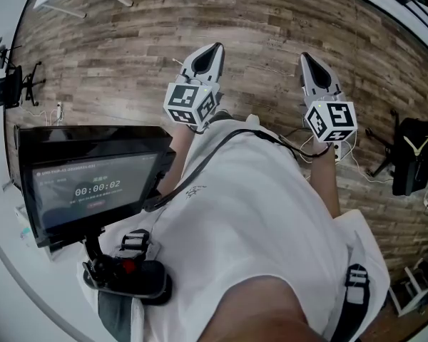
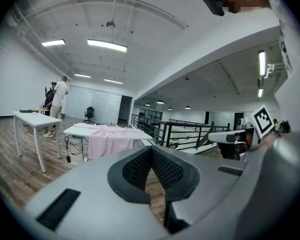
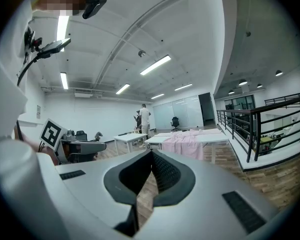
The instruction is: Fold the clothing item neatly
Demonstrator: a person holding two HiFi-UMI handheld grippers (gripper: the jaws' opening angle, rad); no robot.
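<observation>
A pink garment (image 2: 107, 139) lies draped over the edge of a white table (image 2: 80, 130) far across the room; the right gripper view shows the same garment (image 3: 187, 144) in the distance. In the head view my left gripper (image 1: 214, 48) and right gripper (image 1: 305, 57) are held side by side in front of my white shirt, over bare wooden floor. Both point roughly level toward that table. The left gripper (image 2: 151, 149) has its jaws shut with nothing between them, and so has the right gripper (image 3: 151, 151). Neither is near the garment.
A black monitor (image 1: 93, 180) on a stand is close at my left. More white tables (image 2: 32, 119) stand on the wooden floor, with a person (image 2: 57, 104) beside them. A black railing (image 3: 270, 129) runs along the right, and stands and cables (image 1: 410, 162) sit there too.
</observation>
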